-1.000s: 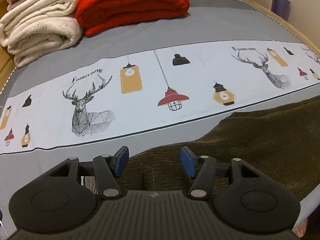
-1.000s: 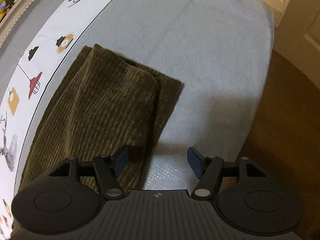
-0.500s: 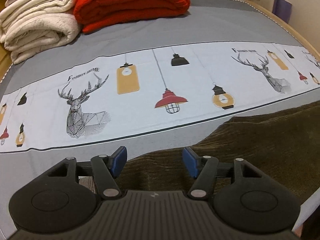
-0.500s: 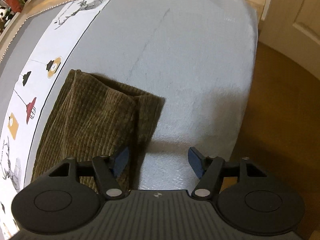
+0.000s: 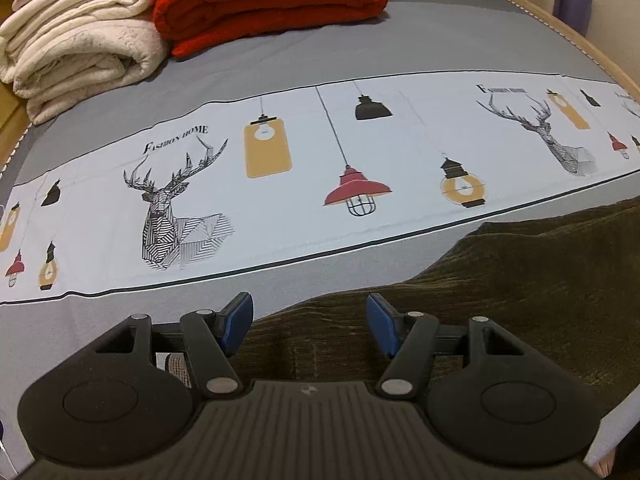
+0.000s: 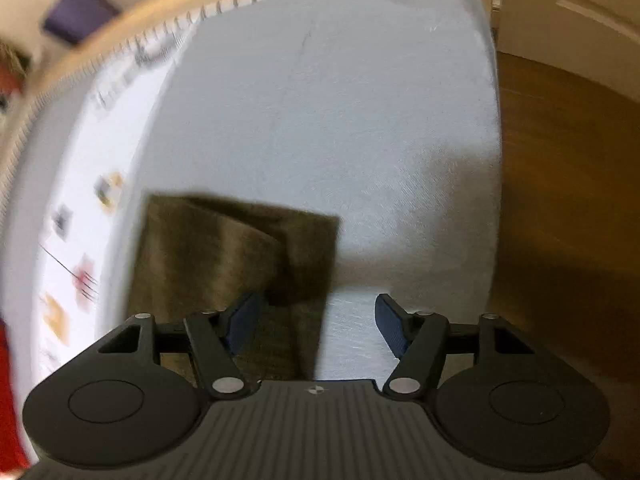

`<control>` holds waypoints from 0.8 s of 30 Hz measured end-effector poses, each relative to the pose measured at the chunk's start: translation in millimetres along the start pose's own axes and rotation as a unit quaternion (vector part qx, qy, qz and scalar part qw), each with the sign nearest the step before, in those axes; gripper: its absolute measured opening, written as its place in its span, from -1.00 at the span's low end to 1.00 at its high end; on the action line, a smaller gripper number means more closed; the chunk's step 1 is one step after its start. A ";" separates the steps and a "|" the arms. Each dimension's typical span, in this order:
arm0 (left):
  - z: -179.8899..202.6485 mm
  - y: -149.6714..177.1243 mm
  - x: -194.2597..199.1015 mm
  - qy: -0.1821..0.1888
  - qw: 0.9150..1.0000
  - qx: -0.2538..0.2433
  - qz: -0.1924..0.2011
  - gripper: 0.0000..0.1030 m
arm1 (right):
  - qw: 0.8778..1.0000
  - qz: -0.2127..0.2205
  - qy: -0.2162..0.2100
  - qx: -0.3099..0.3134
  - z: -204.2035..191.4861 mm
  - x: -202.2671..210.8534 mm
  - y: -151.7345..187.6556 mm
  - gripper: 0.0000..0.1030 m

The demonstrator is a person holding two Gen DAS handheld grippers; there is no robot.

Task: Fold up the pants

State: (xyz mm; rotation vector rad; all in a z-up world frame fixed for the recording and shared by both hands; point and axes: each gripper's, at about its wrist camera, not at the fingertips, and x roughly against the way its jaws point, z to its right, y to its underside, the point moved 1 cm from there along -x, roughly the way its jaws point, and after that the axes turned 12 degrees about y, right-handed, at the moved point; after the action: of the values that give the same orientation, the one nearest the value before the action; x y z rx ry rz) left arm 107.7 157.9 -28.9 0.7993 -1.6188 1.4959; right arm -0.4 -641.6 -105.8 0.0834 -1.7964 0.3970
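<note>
The bed (image 5: pixel 280 60) fills both views: a grey cover crossed by a white printed band (image 5: pixel 280 200) of deer and hanging lamps, with a cream blanket (image 5: pixel 80 48) and a red blanket (image 5: pixel 264 0) stacked at the far side, and a brown floor (image 6: pixel 568 200) beyond the mattress edge on my right.

The pants (image 5: pixel 520 288), dark olive corduroy, lie flat on the grey cover just below the printed band. In the left wrist view they spread under and to the right of my left gripper (image 5: pixel 310 326); in the right wrist view, which is smeared by motion, their squared end (image 6: pixel 240 248) lies ahead and left of my right gripper (image 6: pixel 316 324), one layer lapped over another.

My left gripper's jaws have just been opening and now stand wide over the cloth, nothing pinched between them. My right gripper is also wide and empty, one pad over corduroy, the other over bare sheet.

I judge that I am between grasps, lining up for the next fold. What could go wrong: with layers overlapping at that end, I may pinch only the top layer, so the fold drags crooked. The right gripper straddles the cloth's edge, so closing here might catch bed sheet along with corduroy. The heavy fabric could also slip from a shallow pinch.
</note>
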 end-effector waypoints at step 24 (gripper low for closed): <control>0.6 -5.5 1.6 0.012 1.000 0.002 0.007 0.33 | 0.994 0.035 -0.008 0.106 -38.5 -20.7 3.6 -0.66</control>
State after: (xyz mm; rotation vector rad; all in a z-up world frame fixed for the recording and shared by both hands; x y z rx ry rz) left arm 111.5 156.8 -24.7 0.7718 -1.6076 1.5140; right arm 39.8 -629.5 -118.3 0.1739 -1.7711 0.6383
